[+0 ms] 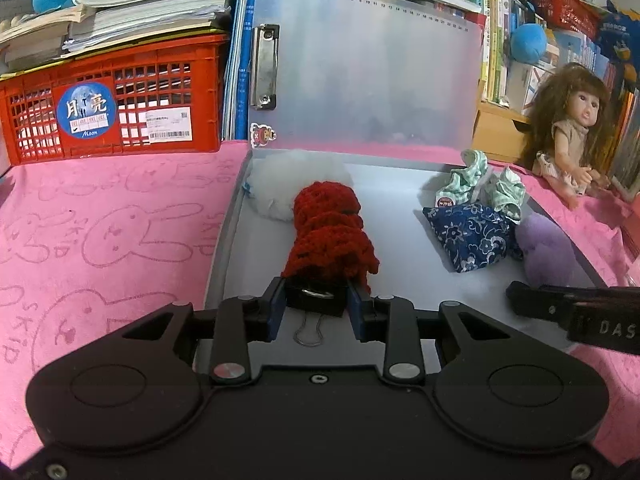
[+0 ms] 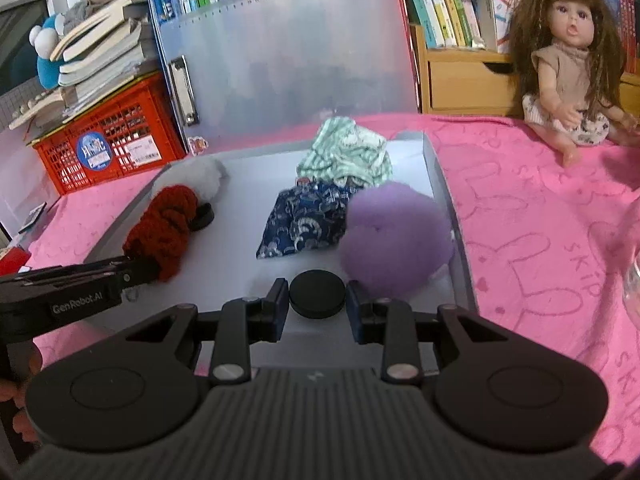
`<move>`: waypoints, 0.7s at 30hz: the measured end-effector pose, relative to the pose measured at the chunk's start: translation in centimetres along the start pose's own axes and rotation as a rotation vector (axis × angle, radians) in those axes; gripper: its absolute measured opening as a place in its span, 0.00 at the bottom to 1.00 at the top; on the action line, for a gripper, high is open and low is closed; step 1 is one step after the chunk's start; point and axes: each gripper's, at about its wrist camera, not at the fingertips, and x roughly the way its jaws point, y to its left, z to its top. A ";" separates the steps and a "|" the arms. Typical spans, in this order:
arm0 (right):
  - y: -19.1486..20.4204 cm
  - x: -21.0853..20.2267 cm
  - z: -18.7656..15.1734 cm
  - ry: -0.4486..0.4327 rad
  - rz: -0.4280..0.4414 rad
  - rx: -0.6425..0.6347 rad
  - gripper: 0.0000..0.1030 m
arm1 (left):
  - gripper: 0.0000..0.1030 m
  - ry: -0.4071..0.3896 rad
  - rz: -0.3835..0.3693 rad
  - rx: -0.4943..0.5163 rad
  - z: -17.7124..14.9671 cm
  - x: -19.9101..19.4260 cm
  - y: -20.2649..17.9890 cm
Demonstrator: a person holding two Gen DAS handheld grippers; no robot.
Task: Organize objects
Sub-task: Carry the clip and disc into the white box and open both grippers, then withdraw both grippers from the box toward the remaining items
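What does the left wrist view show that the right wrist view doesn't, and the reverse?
Only the left wrist view: a black binder clip between the left gripper jaws, against the red knitted piece.

Only the right wrist view: a black round disc between the right gripper jaws, and a second disc beside the knit.

Both: the grey tray, white pompom, purple pompom, blue patterned pouch, green checked cloth, doll, red crate.

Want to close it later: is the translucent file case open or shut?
Open. The file case's lid stands upright behind its tray, where the pouches and pompoms lie uncovered.
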 end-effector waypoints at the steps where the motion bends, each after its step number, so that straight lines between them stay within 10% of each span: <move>1: 0.0 0.0 -0.1 -0.005 -0.002 -0.005 0.38 | 0.38 0.001 0.001 0.001 0.0 0.0 -0.1; 8: 0.3 -0.7 -0.2 -0.022 -0.008 -0.010 0.61 | 0.54 -0.008 0.004 0.007 0.1 -0.9 -0.4; 21: 1.5 -6.7 -1.1 -0.114 0.001 -0.086 0.70 | 0.76 -0.087 -0.055 0.070 0.0 -7.5 -1.3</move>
